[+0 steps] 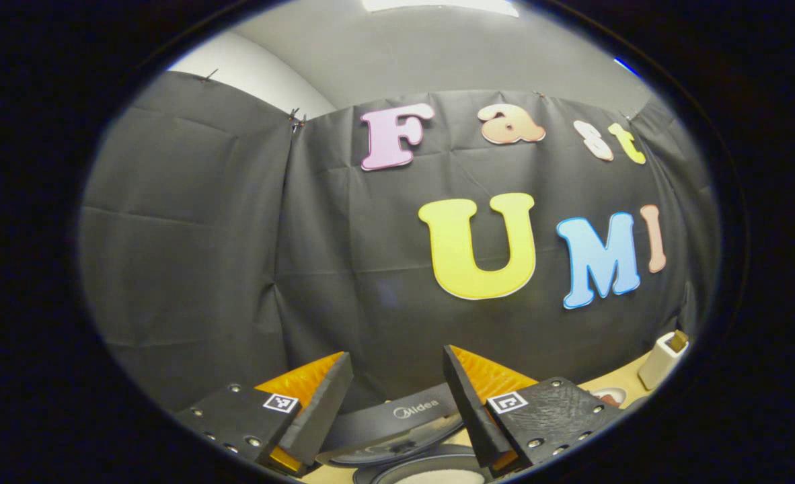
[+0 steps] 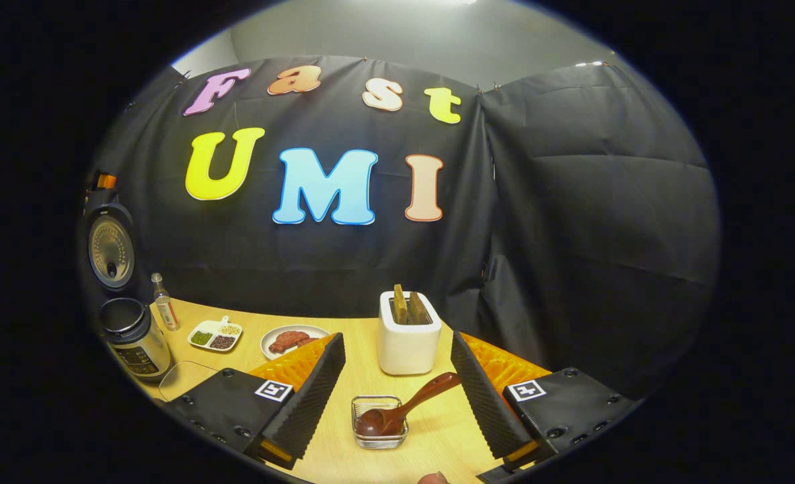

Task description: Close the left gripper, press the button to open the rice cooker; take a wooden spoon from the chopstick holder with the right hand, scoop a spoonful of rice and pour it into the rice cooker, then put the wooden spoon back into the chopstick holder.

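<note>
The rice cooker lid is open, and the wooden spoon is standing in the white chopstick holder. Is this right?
Not quite. The rice cooker lid is open, but the wooden spoon is not in the white chopstick holder. It lies with its bowl in the small glass dish in front of the holder, as the right gripper view shows.

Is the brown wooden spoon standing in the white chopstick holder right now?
No, the brown wooden spoon lies with its bowl in the small clear glass dish on the table, in front of the white chopstick holder.
</note>
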